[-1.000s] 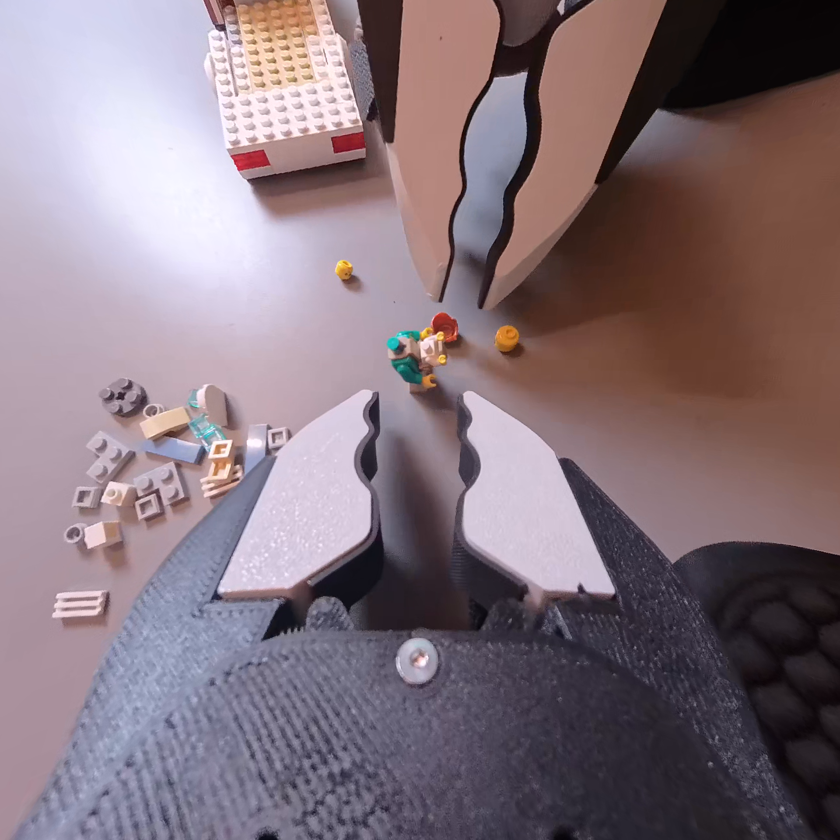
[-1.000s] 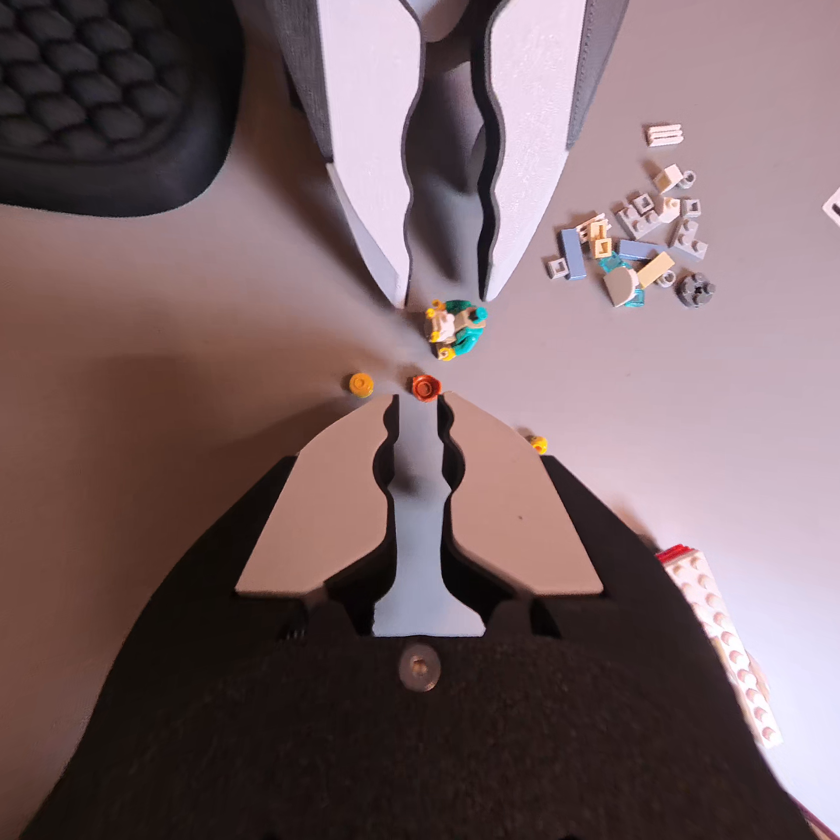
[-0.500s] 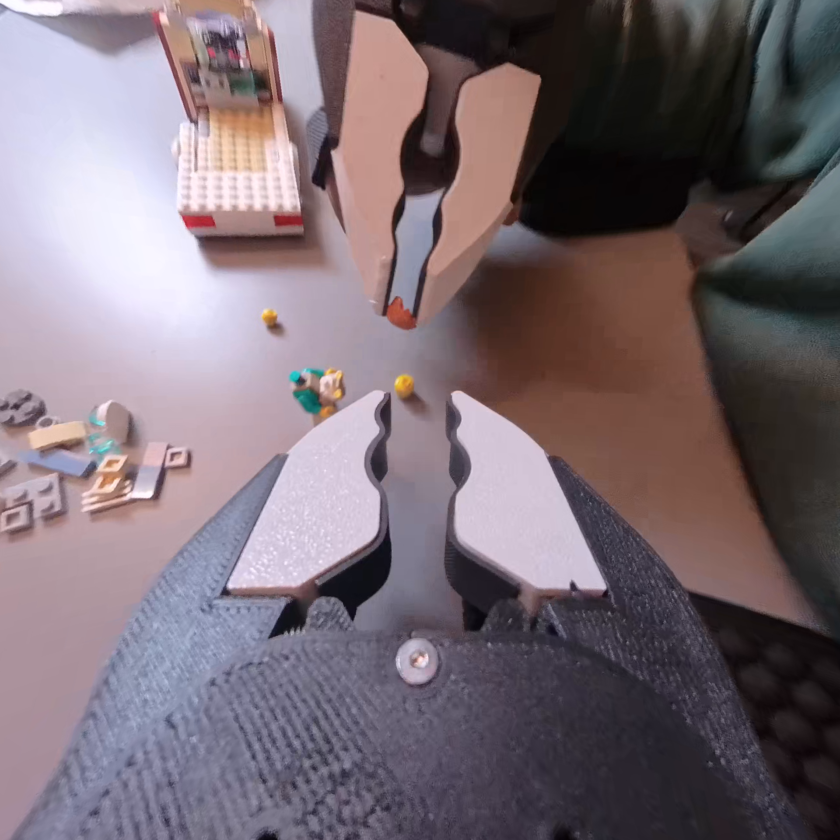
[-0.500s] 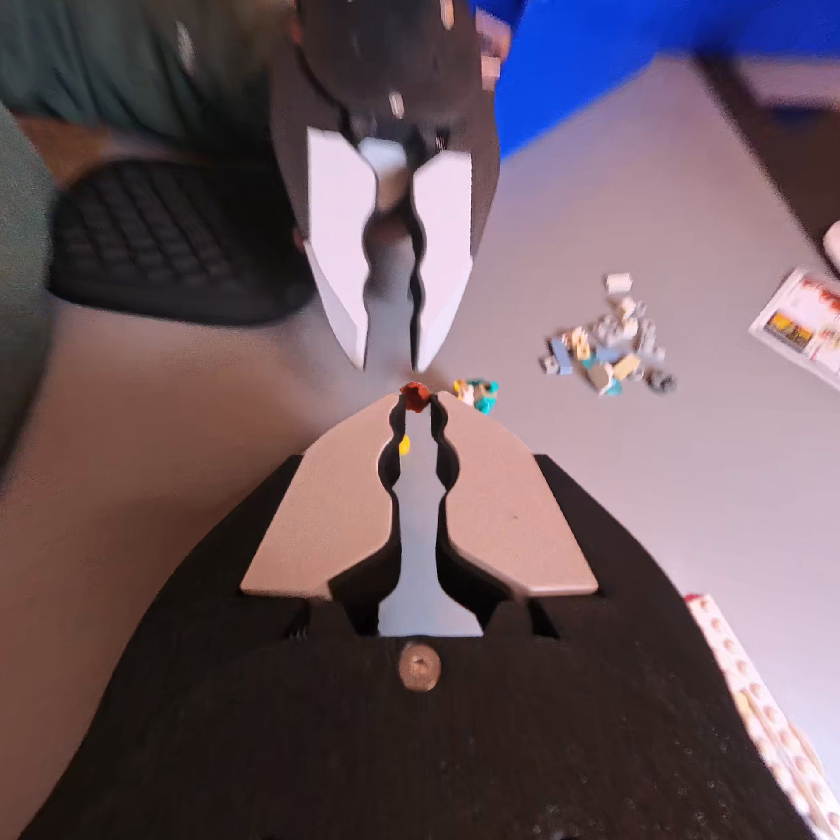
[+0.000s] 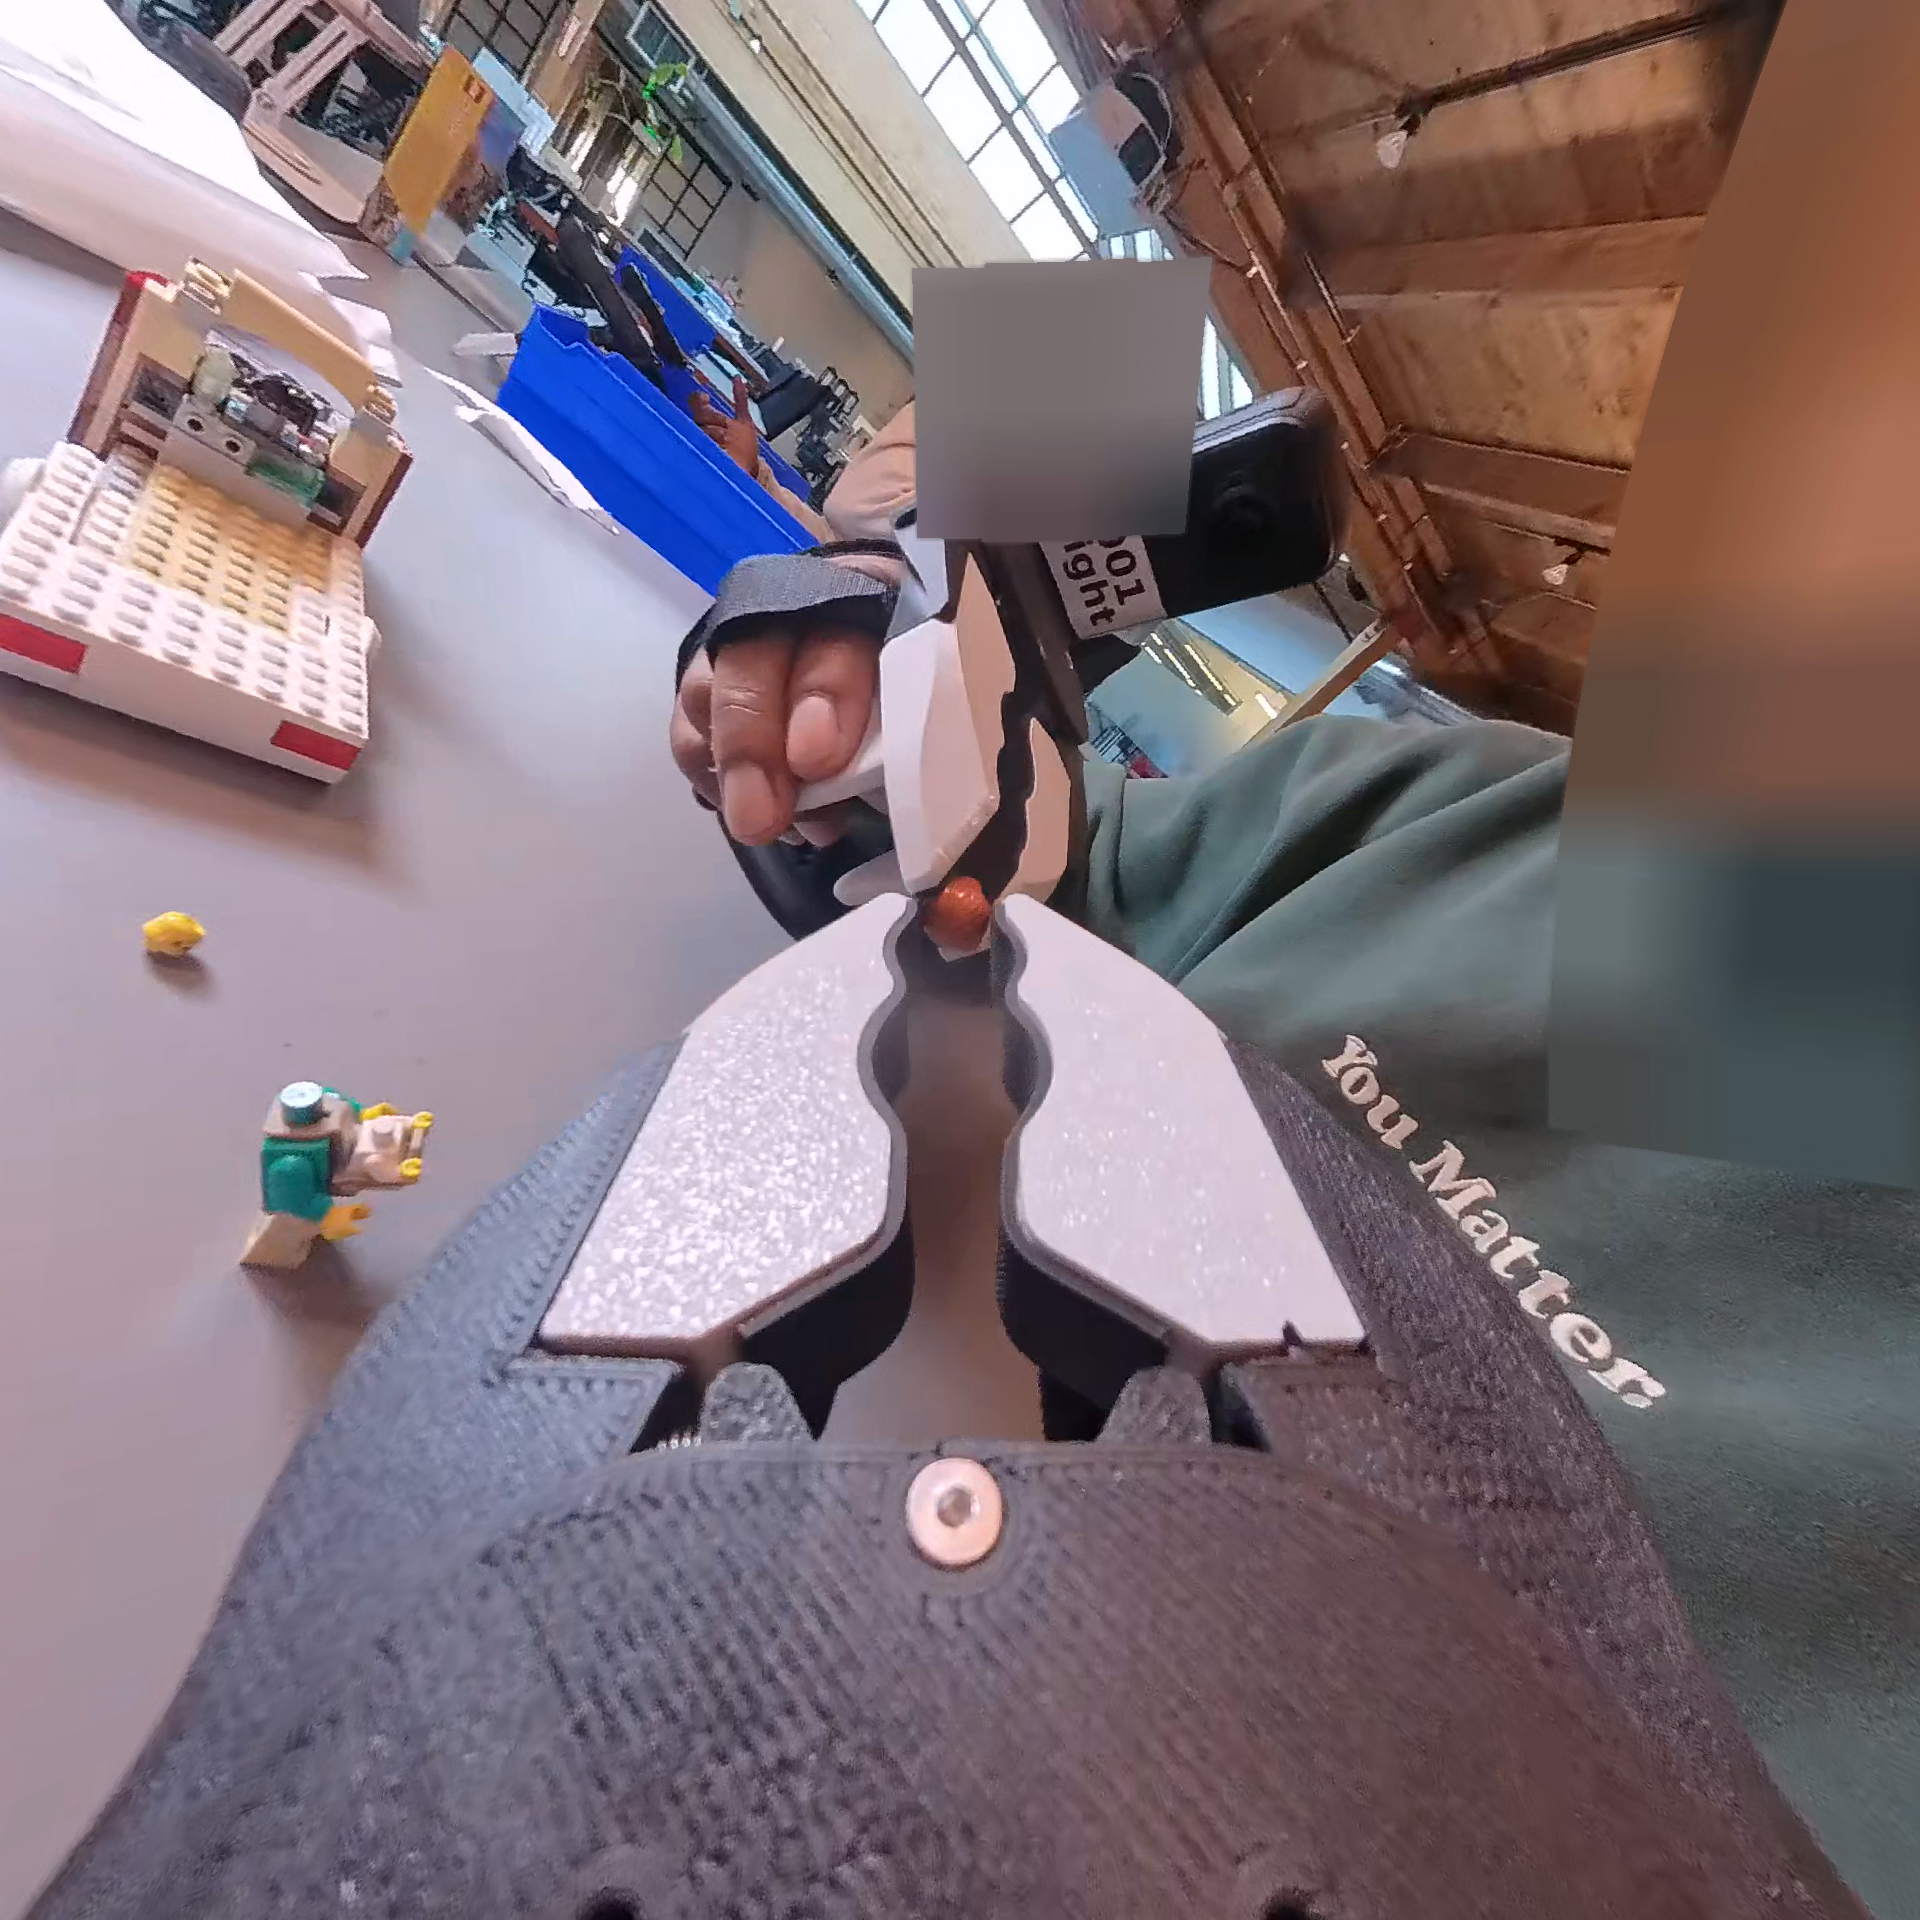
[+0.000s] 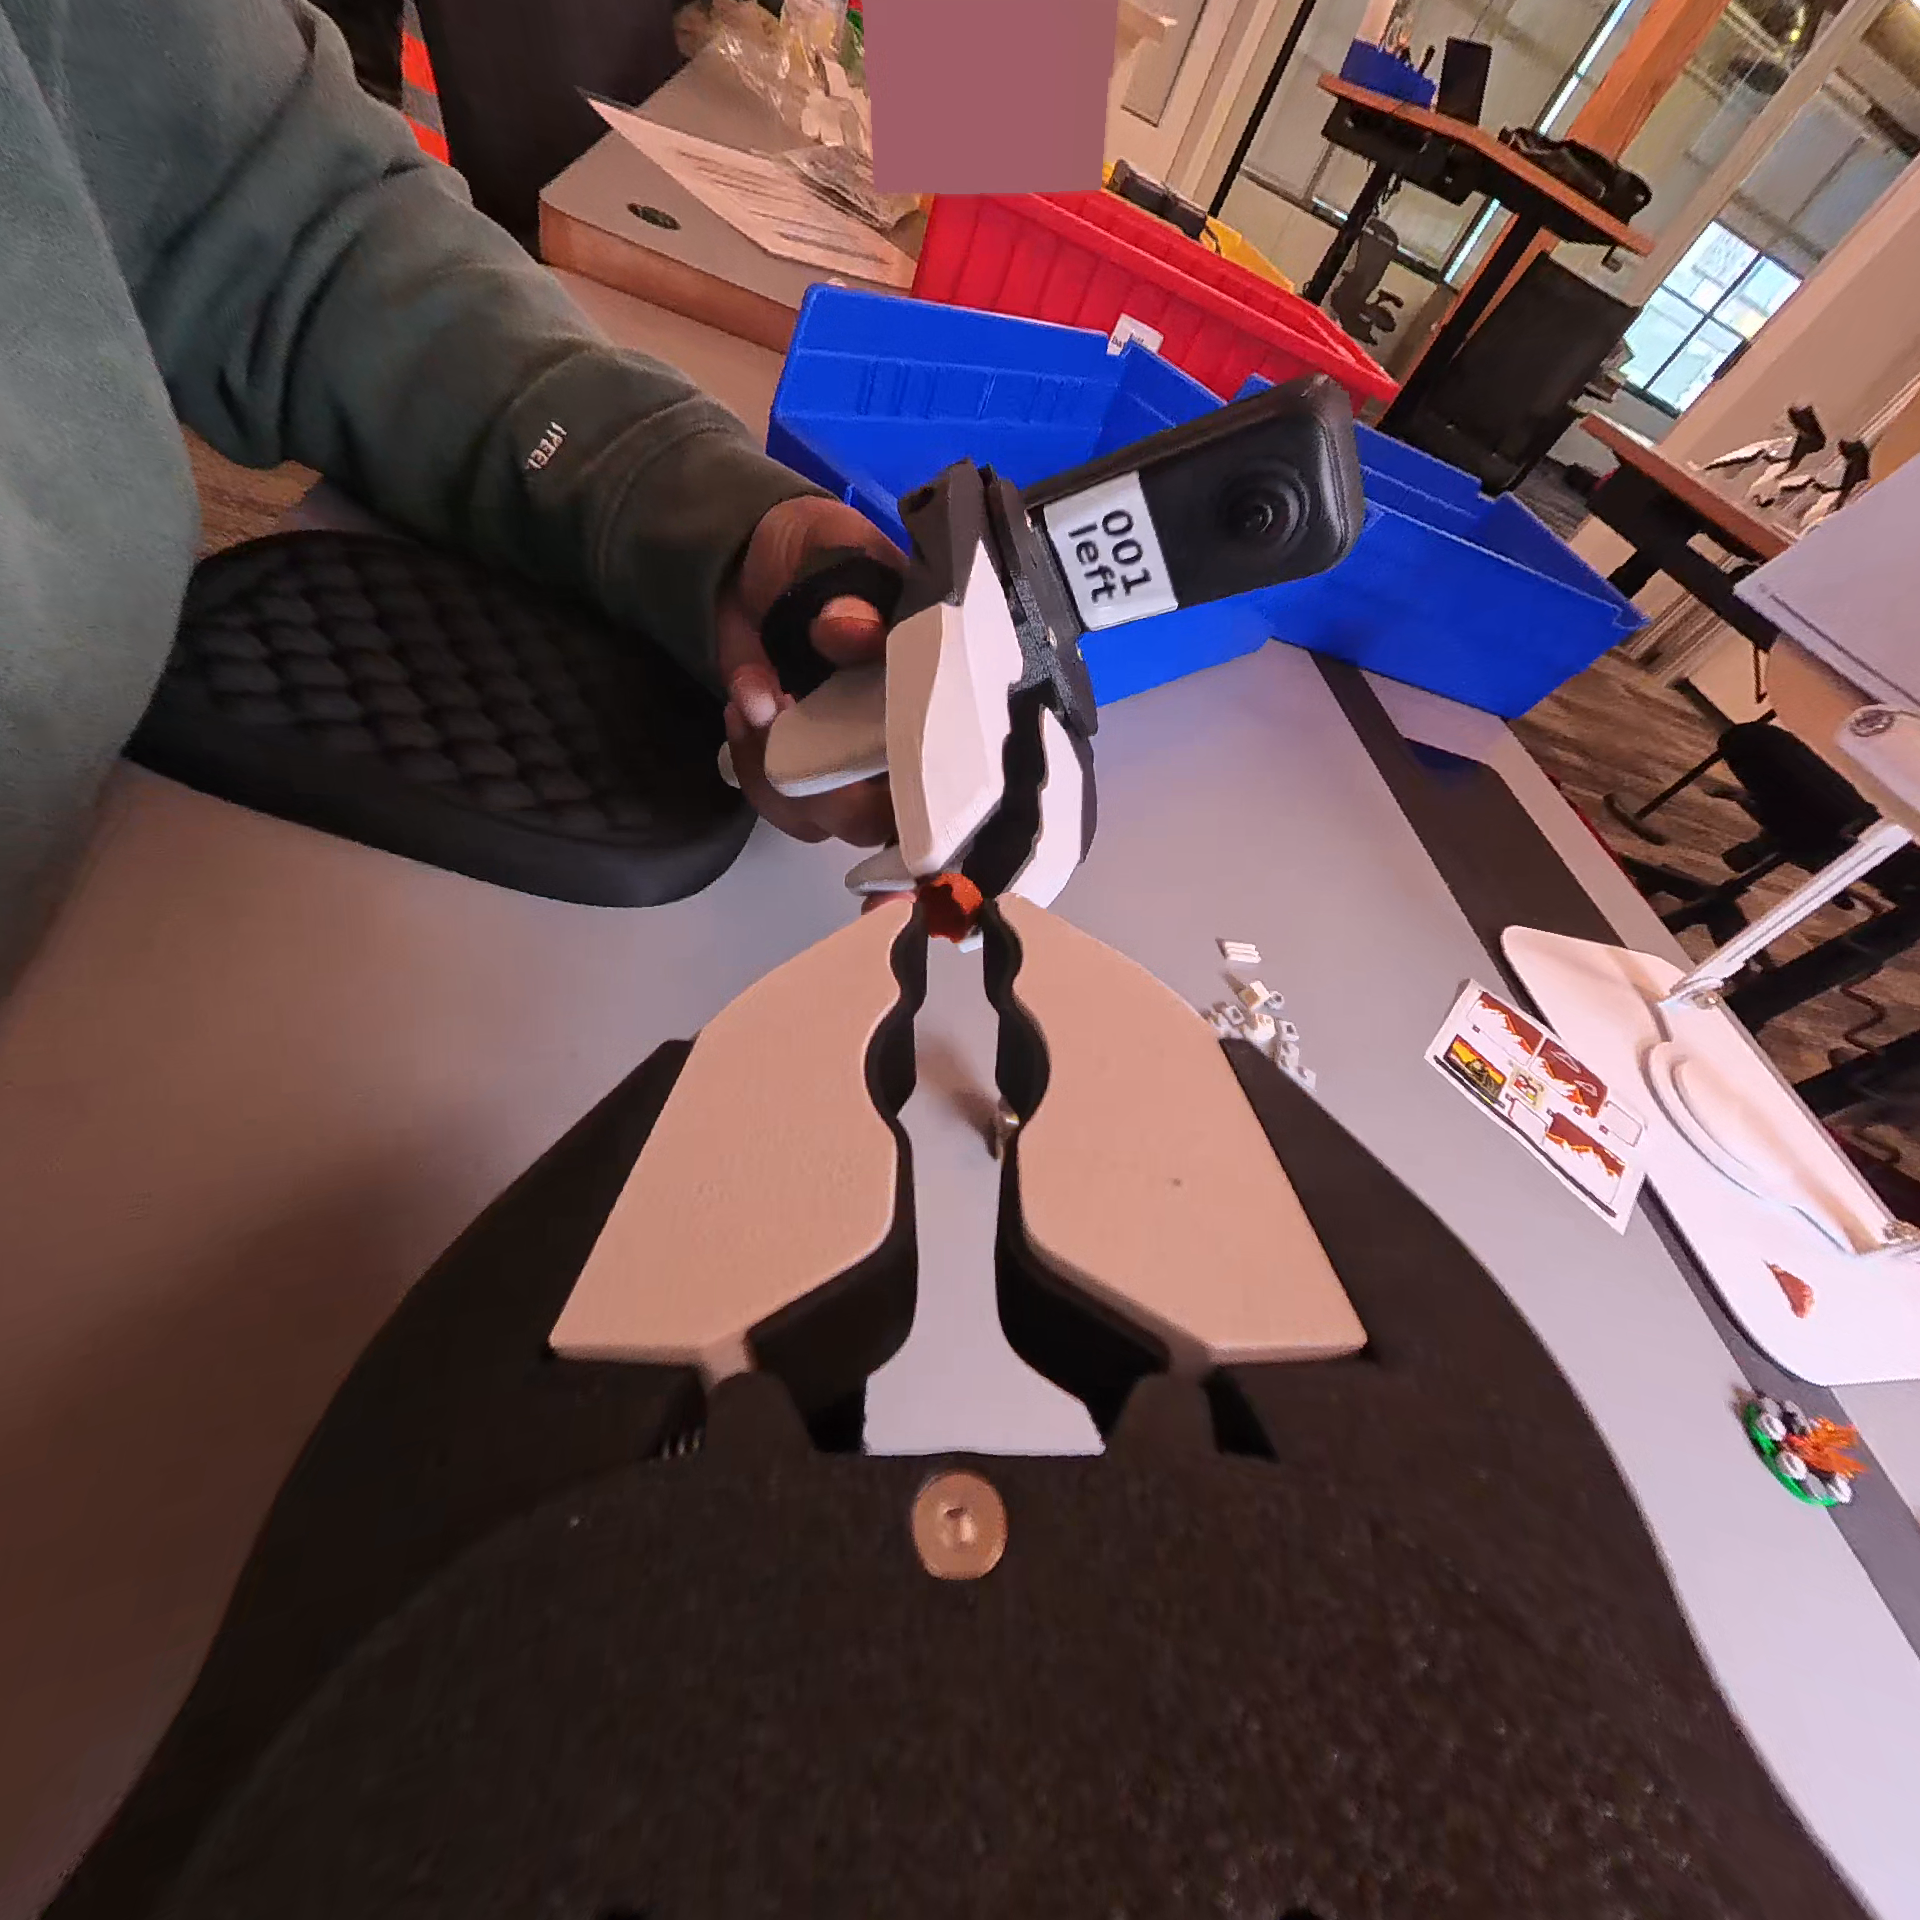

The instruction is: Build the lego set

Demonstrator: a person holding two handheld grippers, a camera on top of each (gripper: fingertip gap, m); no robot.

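The small reddish-brown round piece [image 5: 958, 906] sits lifted off the table [image 5: 499, 883], at the meeting tips of both grippers. The left gripper [image 5: 951, 920] has its tips close beside the piece; whether it grips cannot be told. The right gripper [image 6: 951, 914] pinches the rounded, glossy piece at its tips. Below on the table lie a teal and tan minifigure [image 5: 322, 1169] and a yellow head [image 5: 171, 930]; farther off stands the white studded build [image 5: 197, 561].

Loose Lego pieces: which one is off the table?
Reddish-brown round piece, held aloft by the right gripper; the yellow piece and green minifigure rest on the table.
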